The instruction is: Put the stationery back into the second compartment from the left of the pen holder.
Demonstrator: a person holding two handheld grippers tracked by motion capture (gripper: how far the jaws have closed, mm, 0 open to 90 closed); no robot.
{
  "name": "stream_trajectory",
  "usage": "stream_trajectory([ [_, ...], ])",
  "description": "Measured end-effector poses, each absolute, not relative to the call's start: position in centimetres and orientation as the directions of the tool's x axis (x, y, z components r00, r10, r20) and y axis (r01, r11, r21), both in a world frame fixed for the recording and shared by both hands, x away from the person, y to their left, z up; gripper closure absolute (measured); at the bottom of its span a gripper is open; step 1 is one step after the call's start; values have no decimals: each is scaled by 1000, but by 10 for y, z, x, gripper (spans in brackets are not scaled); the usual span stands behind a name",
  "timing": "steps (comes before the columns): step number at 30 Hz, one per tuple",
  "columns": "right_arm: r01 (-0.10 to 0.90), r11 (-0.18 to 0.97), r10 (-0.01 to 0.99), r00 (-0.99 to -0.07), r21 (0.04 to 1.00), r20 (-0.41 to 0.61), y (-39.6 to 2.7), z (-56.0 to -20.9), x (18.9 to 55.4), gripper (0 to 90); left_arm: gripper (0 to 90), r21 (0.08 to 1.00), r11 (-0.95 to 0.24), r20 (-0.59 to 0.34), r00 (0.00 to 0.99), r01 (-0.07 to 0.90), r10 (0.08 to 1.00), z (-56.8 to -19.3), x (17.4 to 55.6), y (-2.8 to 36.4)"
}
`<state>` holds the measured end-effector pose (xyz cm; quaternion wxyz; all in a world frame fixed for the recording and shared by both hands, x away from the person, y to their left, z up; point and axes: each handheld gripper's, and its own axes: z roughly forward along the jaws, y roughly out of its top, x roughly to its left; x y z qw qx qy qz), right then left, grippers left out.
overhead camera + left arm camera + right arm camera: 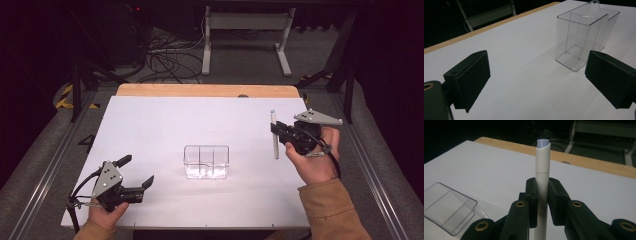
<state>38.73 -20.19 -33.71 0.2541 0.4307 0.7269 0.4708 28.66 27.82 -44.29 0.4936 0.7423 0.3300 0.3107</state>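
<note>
Fingers of the left gripper gape apart at the white surface near edge, well left of the clear divided container. Its own camera sees that container ahead. Right gripper clamps a white pen upright.

The white desk is evenly lit from above while the surroundings fall into darkness. Shadows are soft and faint. Both gripper views look dim, their near jaws dark and slightly blurred.
</note>
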Motion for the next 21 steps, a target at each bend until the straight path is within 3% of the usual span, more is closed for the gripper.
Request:
stream_trajectory([
  [4,347,169,817,-573,923,65,-200,-336,385,792,68,936,-301,140,586,185,798,-443,286,278],
  [10,219,207,744,-668,953,-8,-191,-333,381,792,69,936,-299,140,582,186,801,-443,284,279],
  [21,155,174,630,-776,972,11,-167,-332,379,791,69,936,-298,139,577,189,805,-444,283,281],
])
